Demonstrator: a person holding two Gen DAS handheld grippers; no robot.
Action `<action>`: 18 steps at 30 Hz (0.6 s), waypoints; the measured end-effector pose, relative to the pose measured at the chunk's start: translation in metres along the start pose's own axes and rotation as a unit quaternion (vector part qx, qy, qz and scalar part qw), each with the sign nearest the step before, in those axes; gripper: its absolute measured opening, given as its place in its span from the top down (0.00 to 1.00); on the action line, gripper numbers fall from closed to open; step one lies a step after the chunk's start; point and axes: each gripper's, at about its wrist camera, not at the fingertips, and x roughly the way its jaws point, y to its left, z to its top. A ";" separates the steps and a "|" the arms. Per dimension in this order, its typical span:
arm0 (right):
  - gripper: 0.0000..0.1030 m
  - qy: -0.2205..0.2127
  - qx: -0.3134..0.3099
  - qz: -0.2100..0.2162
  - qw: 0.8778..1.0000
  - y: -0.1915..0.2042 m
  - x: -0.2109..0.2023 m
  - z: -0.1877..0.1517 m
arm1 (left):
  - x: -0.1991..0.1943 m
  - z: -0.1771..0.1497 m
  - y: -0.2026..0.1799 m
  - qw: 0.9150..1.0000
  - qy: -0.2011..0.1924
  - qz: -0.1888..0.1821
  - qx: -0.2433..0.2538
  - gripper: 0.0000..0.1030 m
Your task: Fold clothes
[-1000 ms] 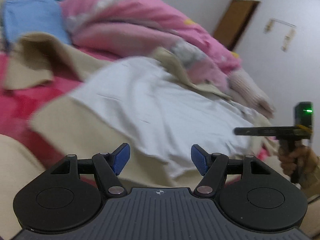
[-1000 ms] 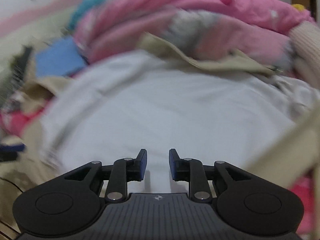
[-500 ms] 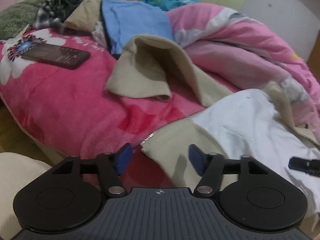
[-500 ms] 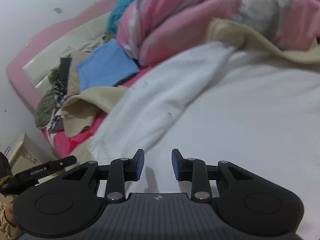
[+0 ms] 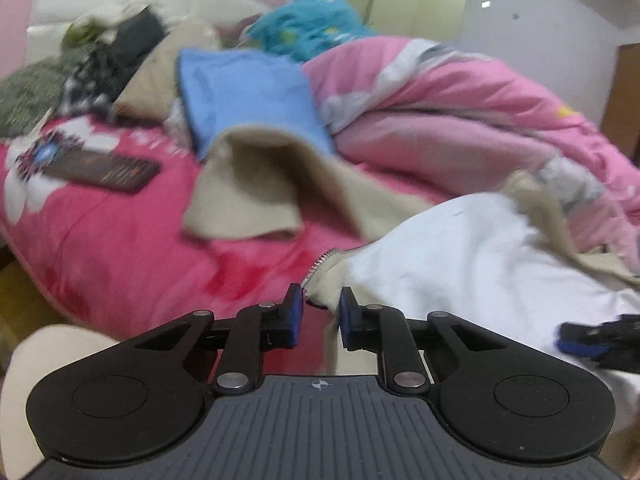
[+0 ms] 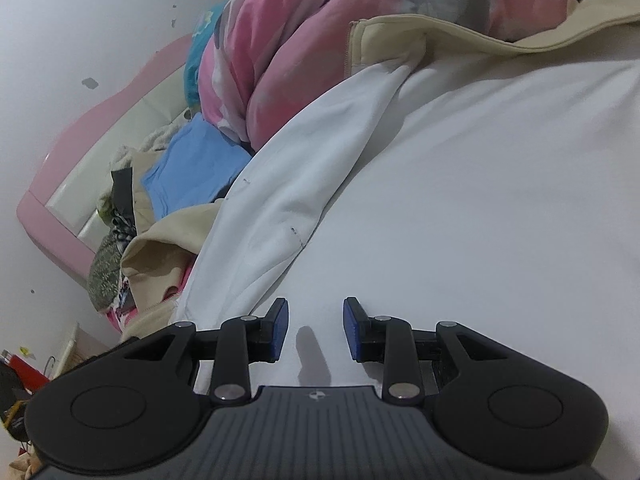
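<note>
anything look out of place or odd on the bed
Yes: a dark phone lies loose on the red blanket among the laundry, near where clothes get moved. The beige jacket is inside out, its white lining facing up and one sleeve humped. Nothing looks spilled or torn.

Bare pink bedspread point(image 5: 120, 248) lay open to the left. A phone point(image 5: 100, 166) sat on it farther back. The heaped pink quilt point(image 5: 440, 120) blocked the far side, and a beige sleeve point(image 5: 256, 184) humped between.
</note>
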 end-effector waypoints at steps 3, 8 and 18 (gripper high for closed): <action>0.69 -0.001 0.011 0.004 1.000 -0.004 -0.003 0.001 | -0.011 0.009 -0.025 0.999 -0.020 -0.043 0.025 0.84; 0.68 -0.016 0.025 0.001 1.000 -0.009 -0.015 0.002 | -0.020 0.014 -0.082 0.986 -0.030 -0.144 0.077 0.84; 0.64 -0.061 0.089 -0.001 0.994 -0.048 -0.052 0.000 | 0.002 -0.028 -0.166 0.944 0.036 -0.290 0.152 0.98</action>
